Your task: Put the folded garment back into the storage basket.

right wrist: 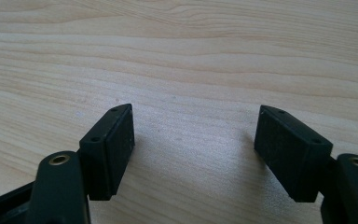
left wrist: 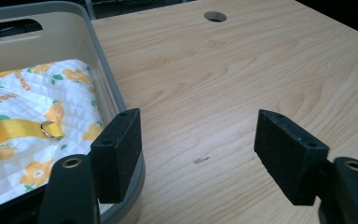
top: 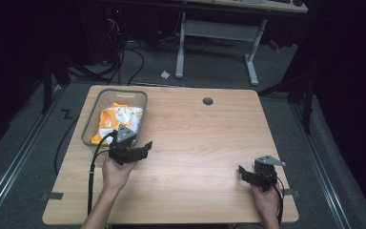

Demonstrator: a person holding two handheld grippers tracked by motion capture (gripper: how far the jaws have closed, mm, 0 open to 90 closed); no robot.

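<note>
Pale wood table (top: 195, 143) under both hands: left gripper (left wrist: 198, 140) spread wide, nothing pinched, its one jaw over the rim of the grey bin (left wrist: 103, 70) holding a quilted orange-flowered bag (left wrist: 32, 116). Right gripper (right wrist: 193, 140) gapes above bare wood, well apart.

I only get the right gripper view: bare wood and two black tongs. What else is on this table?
Observer: A grey bin stands at the far left corner of the table.
Operator: Is anything inside it?
Observer: Yes, a white quilted cloth printed with orange flowers. A yellow strap with a metal ring lies on it.
Operator: And where is the other hand?
Observer: The left tongs are open at the bin's near corner and grip nothing.
</note>
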